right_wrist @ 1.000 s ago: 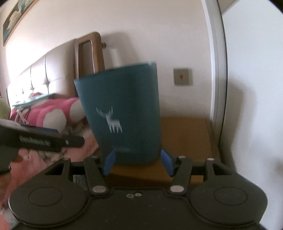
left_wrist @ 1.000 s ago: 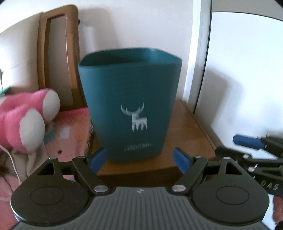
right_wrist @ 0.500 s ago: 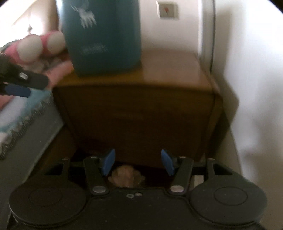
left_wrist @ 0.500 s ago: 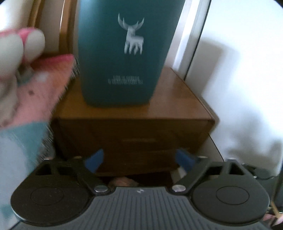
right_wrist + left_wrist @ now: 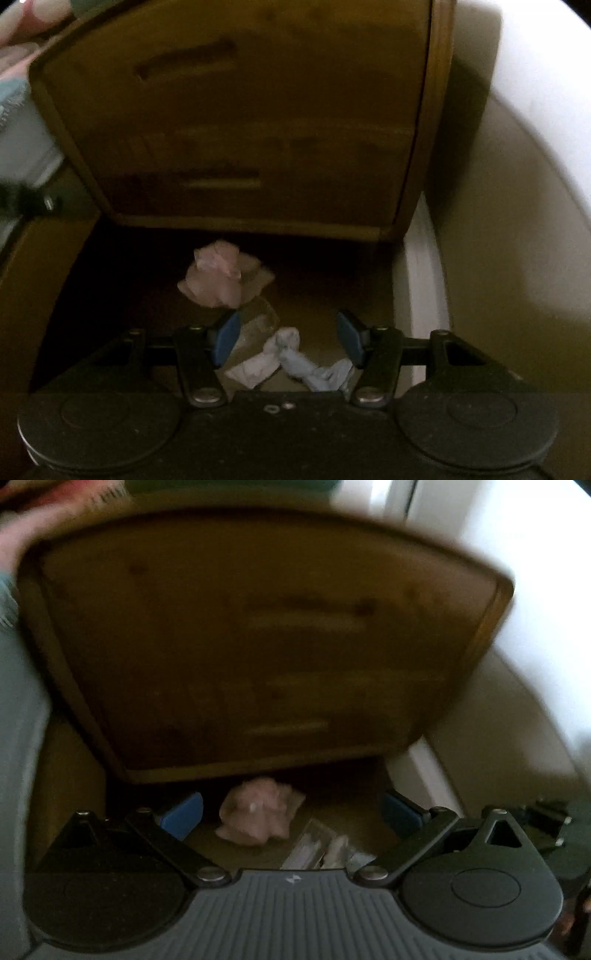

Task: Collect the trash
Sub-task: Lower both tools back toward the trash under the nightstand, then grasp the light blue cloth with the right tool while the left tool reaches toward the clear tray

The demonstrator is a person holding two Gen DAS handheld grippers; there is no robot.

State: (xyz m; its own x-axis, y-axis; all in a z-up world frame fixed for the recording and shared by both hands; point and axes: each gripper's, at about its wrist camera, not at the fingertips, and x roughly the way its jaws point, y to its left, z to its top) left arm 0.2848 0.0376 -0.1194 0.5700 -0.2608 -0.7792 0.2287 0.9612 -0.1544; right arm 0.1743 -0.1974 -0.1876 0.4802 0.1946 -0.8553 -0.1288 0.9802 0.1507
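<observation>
Nearest the right wrist camera, the right gripper (image 5: 286,338) stood with its blue-padded jaws apart and nothing clamped between them; a twisted pale blue-white scrap of paper (image 5: 295,360) lay on the dim floor in the gap below, no pad touching it. Just beyond, beside the left pad, sat a crumpled clear plastic wrapper (image 5: 258,319), and past that a crumpled pink wad of tissue (image 5: 218,275) lay at the shadowed foot of the brown wooden bedside cabinet (image 5: 240,122). In the blurred left wrist view, the left gripper (image 5: 291,812) was released as wide as it goes, its jaws having just been opening, with nothing between them; the pink wad (image 5: 258,814) lay on the floor beyond its pads, the clear wrapper (image 5: 310,843) nearer. A white wall (image 5: 535,110) rose at the right.
</observation>
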